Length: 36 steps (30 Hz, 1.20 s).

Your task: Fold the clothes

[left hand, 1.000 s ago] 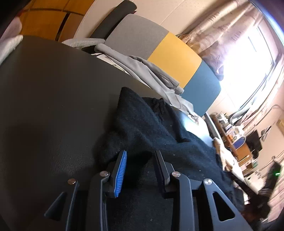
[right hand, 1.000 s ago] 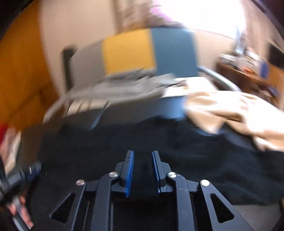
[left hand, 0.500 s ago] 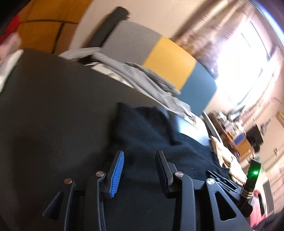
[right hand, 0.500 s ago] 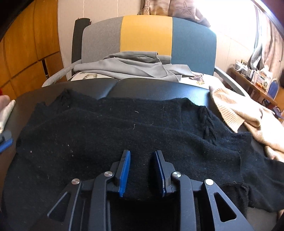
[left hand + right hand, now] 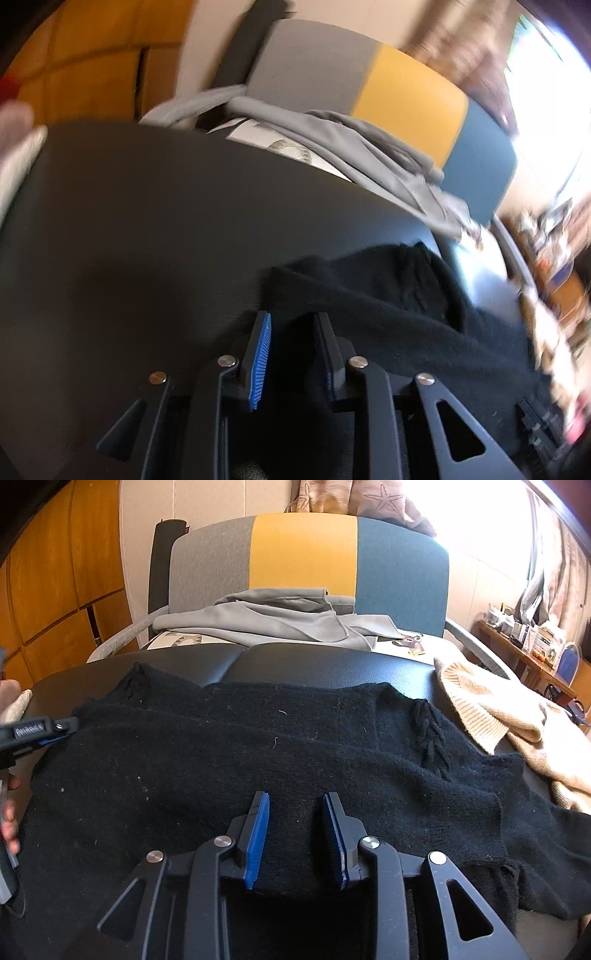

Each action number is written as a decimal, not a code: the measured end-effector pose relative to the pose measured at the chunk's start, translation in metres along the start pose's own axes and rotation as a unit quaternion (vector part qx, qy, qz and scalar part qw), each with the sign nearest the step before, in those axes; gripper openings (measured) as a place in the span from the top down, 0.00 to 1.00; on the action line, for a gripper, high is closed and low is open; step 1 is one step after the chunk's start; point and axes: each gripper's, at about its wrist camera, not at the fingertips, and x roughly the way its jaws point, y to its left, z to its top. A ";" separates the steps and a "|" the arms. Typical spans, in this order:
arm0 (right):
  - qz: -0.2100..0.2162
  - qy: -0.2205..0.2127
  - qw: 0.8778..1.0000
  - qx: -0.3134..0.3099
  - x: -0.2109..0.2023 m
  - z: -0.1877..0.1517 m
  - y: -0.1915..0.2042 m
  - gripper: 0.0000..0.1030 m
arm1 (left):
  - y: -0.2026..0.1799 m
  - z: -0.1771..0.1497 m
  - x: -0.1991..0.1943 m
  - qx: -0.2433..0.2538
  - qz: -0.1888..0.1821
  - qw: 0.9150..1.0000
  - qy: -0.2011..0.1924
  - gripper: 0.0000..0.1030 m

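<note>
Two grippers are at work on one soft black knitted sweater (image 5: 280, 746), which is spread flat on the dark padded table top (image 5: 147, 229) in front of a grey, yellow and blue chair (image 5: 306, 554). The right gripper (image 5: 297, 834) is partly open over the near edge, with black knit between its jaws, but a firm pinch cannot be told. The left gripper (image 5: 291, 354) sits at the sweater's left edge; its jaws have just been closing, with a fold of knit between them, though the blur hides whether it is squeezed. For a neat fold, both edges should be pinched well first, lifted together, and laid over evenly, clear of the tan knitted sweater (image 5: 498, 709) at the right.
</note>
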 end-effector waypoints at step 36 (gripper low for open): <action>0.025 -0.073 0.965 0.251 -0.127 -0.057 -0.163 0.47 | -0.121 -0.086 -0.039 0.196 -0.110 0.974 0.029 0.67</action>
